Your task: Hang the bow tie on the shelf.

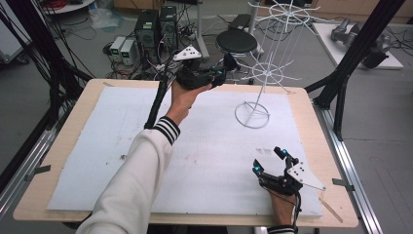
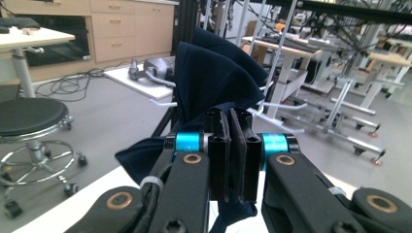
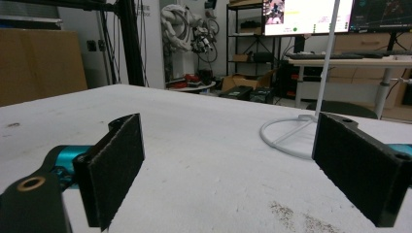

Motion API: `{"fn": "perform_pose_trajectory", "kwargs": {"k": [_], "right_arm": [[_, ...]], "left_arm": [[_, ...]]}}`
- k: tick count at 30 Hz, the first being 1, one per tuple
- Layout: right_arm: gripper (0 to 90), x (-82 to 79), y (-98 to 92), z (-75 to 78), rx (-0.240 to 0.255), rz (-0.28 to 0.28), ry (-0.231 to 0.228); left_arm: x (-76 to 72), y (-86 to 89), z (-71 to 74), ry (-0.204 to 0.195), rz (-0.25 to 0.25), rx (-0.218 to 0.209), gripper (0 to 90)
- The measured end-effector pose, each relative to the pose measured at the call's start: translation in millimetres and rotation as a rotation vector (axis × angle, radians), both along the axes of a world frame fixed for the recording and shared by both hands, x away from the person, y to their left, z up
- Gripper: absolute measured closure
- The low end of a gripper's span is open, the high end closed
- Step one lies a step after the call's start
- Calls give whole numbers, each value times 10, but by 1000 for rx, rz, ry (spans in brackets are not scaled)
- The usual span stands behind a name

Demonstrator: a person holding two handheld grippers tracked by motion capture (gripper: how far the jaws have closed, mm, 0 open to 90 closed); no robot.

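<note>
My left gripper [image 1: 225,69] is held up over the table's far edge, beside the white wire rack [image 1: 267,73]. It is shut on a dark navy cloth [image 1: 230,62]. In the left gripper view the cloth [image 2: 209,82] rises out of the closed jaws of the left gripper [image 2: 234,121] and hangs below them, close in front of the rack's thin white arms [image 2: 279,105]. My right gripper [image 1: 268,161] rests low near the table's front right, open, with nothing between its pads. The right gripper view shows the same open gripper [image 3: 228,160] facing the rack's ring base [image 3: 286,133].
A white foam sheet [image 1: 209,146] covers the wooden table [image 1: 44,165]. Beyond the far edge stand a black stool [image 1: 236,42] and computer towers [image 1: 156,27]. Black frame posts [image 1: 358,48] rise at the right, and black cables hang at the left.
</note>
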State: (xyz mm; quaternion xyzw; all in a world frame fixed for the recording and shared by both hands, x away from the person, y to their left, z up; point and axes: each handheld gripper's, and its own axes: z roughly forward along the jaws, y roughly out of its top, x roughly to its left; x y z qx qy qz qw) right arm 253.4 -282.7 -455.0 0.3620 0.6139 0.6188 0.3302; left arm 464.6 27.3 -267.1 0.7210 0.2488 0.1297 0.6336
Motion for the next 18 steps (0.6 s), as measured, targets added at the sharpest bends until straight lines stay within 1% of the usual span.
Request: {"fn": "perform_pose_trajectory", "kwargs": {"k": [1,4,5,7,8,9,11,14,16,18], "right_arm": [[107,0,0,0,1,1,0],[107,2,0,0,2,2,0],[107,1,0,0,3,1,1],[107,1,-1,0,3,2,1],[107,0,-2,0,4,2,1],[107,0,-2,0,4,2,2],[107,3,-5,0,2,2,-2],[107,2,-4,0,7,1,0],[107,3,-5,0,4,2,-1],[107,3,-4,0,5,2,-1]], "left_arm": [[2,-26,1,-6,0,7,861],[16,-106,5,-12,-3,-2,860],[29,-129,-1,-9,-4,-11,860],[51,-163,-4,-7,3,2,860],[66,-186,-9,-9,5,1,861],[73,-202,-13,-3,7,-15,861],[93,-217,-25,1,9,-26,861],[115,-243,-46,2,12,-5,861],[126,-283,-32,-3,3,16,861],[123,-340,-3,-15,-8,-4,861]]}}
